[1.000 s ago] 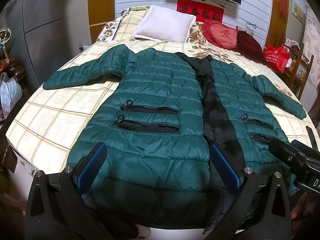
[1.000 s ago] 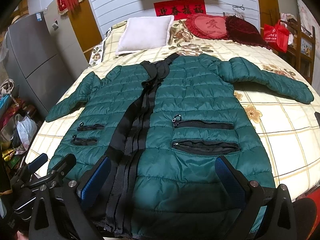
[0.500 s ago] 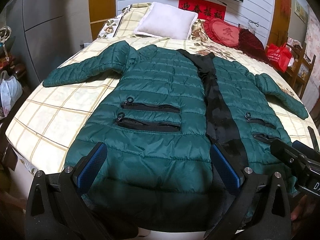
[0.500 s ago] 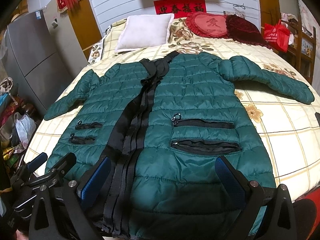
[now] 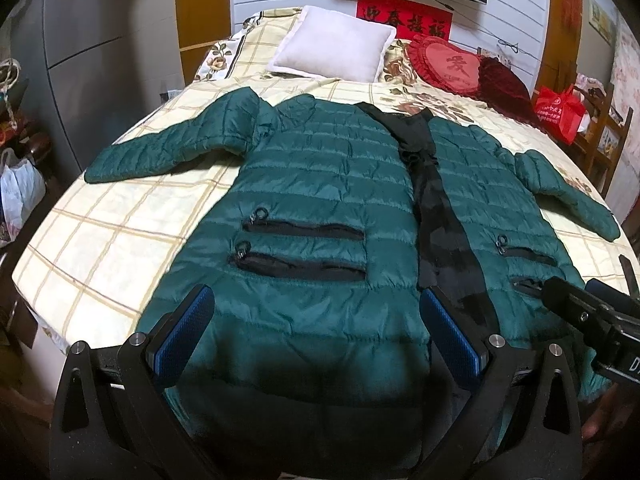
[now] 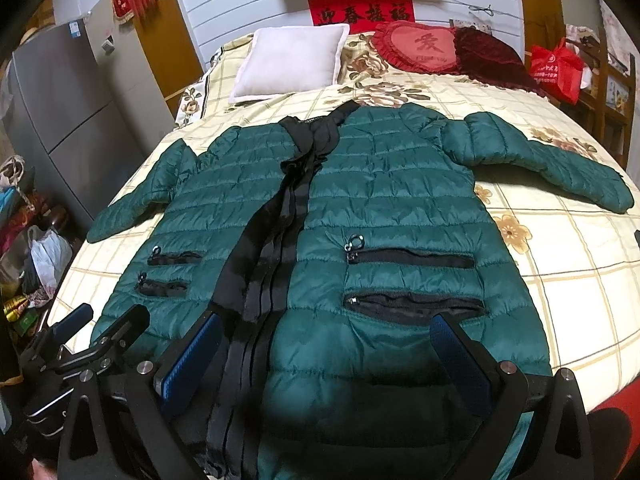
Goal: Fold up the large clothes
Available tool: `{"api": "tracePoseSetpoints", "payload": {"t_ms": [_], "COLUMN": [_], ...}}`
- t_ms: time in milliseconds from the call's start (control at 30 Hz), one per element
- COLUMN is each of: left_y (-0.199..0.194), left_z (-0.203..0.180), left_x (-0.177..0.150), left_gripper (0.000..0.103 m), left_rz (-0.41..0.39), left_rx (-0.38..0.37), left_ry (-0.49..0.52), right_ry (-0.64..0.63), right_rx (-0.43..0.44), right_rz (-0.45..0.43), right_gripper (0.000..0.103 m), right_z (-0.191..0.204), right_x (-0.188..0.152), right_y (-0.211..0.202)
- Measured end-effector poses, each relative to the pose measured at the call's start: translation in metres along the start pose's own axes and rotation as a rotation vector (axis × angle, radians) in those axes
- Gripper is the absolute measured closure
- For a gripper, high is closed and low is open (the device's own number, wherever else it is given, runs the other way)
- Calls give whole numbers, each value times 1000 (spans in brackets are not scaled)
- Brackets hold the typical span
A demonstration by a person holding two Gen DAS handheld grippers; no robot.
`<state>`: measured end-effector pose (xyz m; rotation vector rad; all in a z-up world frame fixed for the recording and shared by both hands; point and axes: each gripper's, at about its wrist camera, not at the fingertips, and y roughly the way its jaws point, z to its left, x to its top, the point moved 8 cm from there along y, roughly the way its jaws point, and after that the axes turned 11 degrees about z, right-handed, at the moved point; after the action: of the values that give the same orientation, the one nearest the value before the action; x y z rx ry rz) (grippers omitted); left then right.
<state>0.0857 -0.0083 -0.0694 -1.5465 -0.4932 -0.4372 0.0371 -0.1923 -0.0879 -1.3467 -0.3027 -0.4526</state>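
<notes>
A dark green quilted jacket (image 5: 320,184) lies flat, front up, on the bed, with a black front strip (image 5: 436,208) down its middle and both sleeves spread outward. It also shows in the right wrist view (image 6: 400,208). My left gripper (image 5: 316,332) is open, its blue pads hovering over the jacket's lower left panel near the hem. My right gripper (image 6: 328,356) is open over the lower right panel, below the black pocket zips (image 6: 412,304). Neither holds anything. The hem lies in shadow under both grippers.
The bed (image 5: 100,240) has a cream checked cover. A white pillow (image 5: 332,54) and red cushions (image 5: 452,66) sit at the head. A red bag (image 5: 560,112) is on a chair at the right. Bags (image 6: 44,256) and a grey cabinet (image 6: 68,120) stand left of the bed.
Both grippers have edged slightly forward and lower over the jacket's hem. The jacket has not moved and both stay open.
</notes>
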Motion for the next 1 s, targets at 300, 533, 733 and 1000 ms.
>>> {"api": "tracePoseSetpoints", "payload": {"t_ms": [300,533,733,1000], "left_y": [4,5,9,26], "left_z": [6,11,17,27], "left_x": [35,71,105,144], "left_gripper": [1,1,0,0], "left_rz": [8,-18,-36,-25], "left_rx": [-3,7,17,-4], "left_ry": [-17,-20,-9,-46], "right_ry": [3,-16,-41,-45], "right_rx": [25,33,25,13], "right_rz": [3,4,2,-37], "right_gripper": [0,0,0,0], "right_z": [6,11,16,22], "right_x": [36,73,108,157], "right_y": [3,6,14,27]}}
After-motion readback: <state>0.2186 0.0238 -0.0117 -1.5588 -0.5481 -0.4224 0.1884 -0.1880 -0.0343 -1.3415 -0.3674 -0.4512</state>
